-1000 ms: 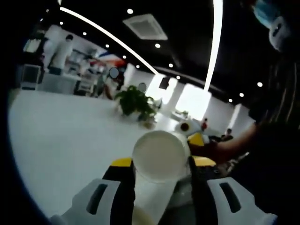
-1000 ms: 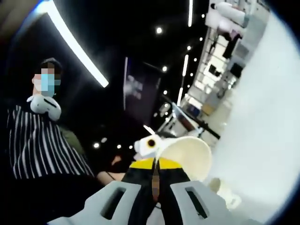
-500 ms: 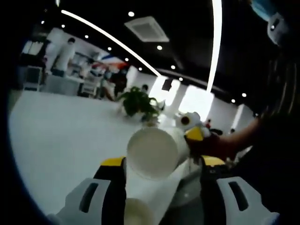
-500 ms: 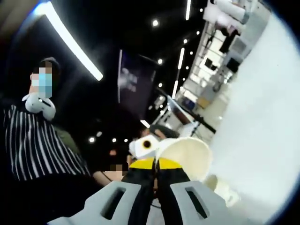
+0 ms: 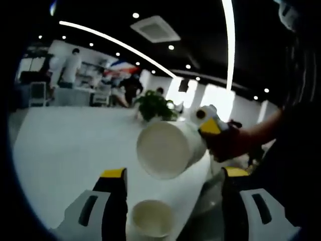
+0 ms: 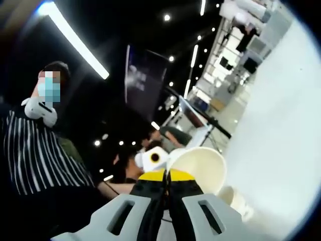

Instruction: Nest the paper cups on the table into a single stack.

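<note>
- Right tool [image 6: 166, 188] pinched rim of raised paper cup [image 6: 200, 168], jaws nearly closed.
- Left tool [image 5: 170, 201] stood wide, unloaded; second cup [image 5: 149, 219] upright on tabletop [image 5: 65, 150] between its jaws.
- Nesting not done; raised cup looked unseated.

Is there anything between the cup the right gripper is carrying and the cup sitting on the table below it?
Nothing visible. In the left gripper view the held cup, pinched at its rim by the right gripper, hangs tilted in open air above the standing cup, which sits between the left gripper's open jaws on the white table.
</note>
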Tool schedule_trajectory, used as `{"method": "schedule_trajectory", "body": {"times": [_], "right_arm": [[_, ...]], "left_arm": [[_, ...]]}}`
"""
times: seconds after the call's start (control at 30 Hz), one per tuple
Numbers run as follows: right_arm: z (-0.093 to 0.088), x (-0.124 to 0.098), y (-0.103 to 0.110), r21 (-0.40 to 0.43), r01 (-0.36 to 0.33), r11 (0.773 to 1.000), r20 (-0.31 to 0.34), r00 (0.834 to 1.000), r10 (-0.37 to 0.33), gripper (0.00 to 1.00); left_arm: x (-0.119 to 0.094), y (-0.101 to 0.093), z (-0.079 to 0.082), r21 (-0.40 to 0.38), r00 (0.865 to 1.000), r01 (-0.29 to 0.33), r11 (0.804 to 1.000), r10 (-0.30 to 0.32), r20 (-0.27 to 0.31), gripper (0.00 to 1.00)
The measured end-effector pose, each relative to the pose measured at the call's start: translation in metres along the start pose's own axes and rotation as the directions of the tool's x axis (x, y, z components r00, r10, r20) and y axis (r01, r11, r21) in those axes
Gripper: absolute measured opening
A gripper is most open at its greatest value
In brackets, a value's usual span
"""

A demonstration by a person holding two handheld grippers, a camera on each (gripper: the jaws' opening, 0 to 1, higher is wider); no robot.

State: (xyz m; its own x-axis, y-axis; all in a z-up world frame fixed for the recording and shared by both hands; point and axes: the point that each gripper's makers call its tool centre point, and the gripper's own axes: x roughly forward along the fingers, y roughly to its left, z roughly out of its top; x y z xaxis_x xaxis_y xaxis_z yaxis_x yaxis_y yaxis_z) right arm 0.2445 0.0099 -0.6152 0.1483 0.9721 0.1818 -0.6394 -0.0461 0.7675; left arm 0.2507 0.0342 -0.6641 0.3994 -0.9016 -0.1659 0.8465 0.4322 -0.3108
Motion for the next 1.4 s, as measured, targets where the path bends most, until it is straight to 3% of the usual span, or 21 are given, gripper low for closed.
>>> {"method": "schedule_trajectory", "body": {"times": [0.13, 0.33, 0.57, 0.67, 0.77, 0.87, 0.97, 1.07, 1.1, 1.17, 1.27, 1.33, 1.37, 1.4], "right_arm": [[0.001, 0.002, -0.006, 0.002, 0.026, 1.0, -0.022, 0.999, -0.026, 0.0], [0.006, 0.003, -0.005, -0.009, 0.027, 1.0, -0.035, 0.999, -0.027, 0.0], [0.009, 0.004, -0.005, -0.026, 0.032, 0.999, -0.061, 0.998, -0.034, 0.0], [0.01, 0.007, -0.004, -0.067, 0.045, 0.997, -0.108, 0.993, -0.052, 0.0], [0.004, 0.009, -0.006, -0.158, 0.069, 0.985, -0.209, 0.973, -0.101, 0.0], [-0.004, 0.011, -0.008, -0.241, 0.079, 0.967, -0.301, 0.941, -0.152, 0.0], [-0.013, 0.011, -0.015, -0.352, 0.075, 0.933, -0.386, 0.896, -0.218, 0.0], [-0.019, 0.015, -0.015, -0.395, 0.043, 0.918, -0.436, 0.87, -0.229, 0.0], [-0.025, 0.016, -0.014, -0.413, 0.022, 0.911, -0.47, 0.851, -0.234, 0.0], [-0.031, 0.016, -0.019, -0.471, 0.002, 0.882, -0.518, 0.809, -0.278, 0.0], [-0.044, 0.015, -0.026, -0.555, -0.065, 0.829, -0.606, 0.715, -0.35, 0.0], [-0.047, 0.016, -0.027, -0.592, -0.115, 0.797, -0.637, 0.673, -0.376, 0.0], [-0.049, 0.017, -0.028, -0.615, -0.151, 0.774, -0.656, 0.643, -0.396, 0.0], [-0.052, 0.016, -0.03, -0.638, -0.194, 0.745, -0.681, 0.594, -0.428, 0.0]], "left_arm": [[-0.004, 0.01, -0.003, 0.042, 0.999, -0.048, 0.998, 0.048, 0.001, 0.82], [-0.01, 0.023, 0.003, 0.089, 0.992, -0.125, 0.988, 0.122, 0.046, 0.99], [-0.014, 0.027, 0.005, 0.102, 0.989, -0.142, 0.985, 0.136, 0.057, 0.98], [-0.02, 0.033, 0.004, 0.114, 0.986, -0.164, 0.98, 0.159, 0.052, 0.98], [-0.028, 0.042, 0.006, 0.114, 0.979, -0.202, 0.973, 0.197, 0.055, 0.98], [-0.034, 0.047, 0.007, 0.12, 0.974, -0.223, 0.967, 0.216, 0.064, 0.98], [-0.039, 0.05, 0.005, 0.135, 0.971, -0.239, 0.962, 0.233, 0.055, 0.98], [-0.044, 0.053, 0.002, 0.145, 0.968, -0.252, 0.957, 0.248, 0.045, 0.98], [-0.045, 0.054, 0.001, 0.151, 0.967, -0.254, 0.955, 0.251, 0.041, 0.98], [-0.047, 0.054, -0.001, 0.154, 0.967, -0.254, 0.955, 0.253, 0.03, 0.97], [-0.05, 0.053, -0.004, 0.148, 0.968, -0.25, 0.957, 0.249, 0.026, 0.96], [-0.051, 0.052, -0.006, 0.149, 0.969, -0.245, 0.958, 0.245, 0.019, 0.96], [-0.051, 0.051, -0.01, 0.145, 0.97, -0.239, 0.96, 0.241, 0.006, 0.95], [-0.05, 0.05, -0.015, 0.148, 0.971, -0.232, 0.961, 0.237, -0.017, 0.95]]}}
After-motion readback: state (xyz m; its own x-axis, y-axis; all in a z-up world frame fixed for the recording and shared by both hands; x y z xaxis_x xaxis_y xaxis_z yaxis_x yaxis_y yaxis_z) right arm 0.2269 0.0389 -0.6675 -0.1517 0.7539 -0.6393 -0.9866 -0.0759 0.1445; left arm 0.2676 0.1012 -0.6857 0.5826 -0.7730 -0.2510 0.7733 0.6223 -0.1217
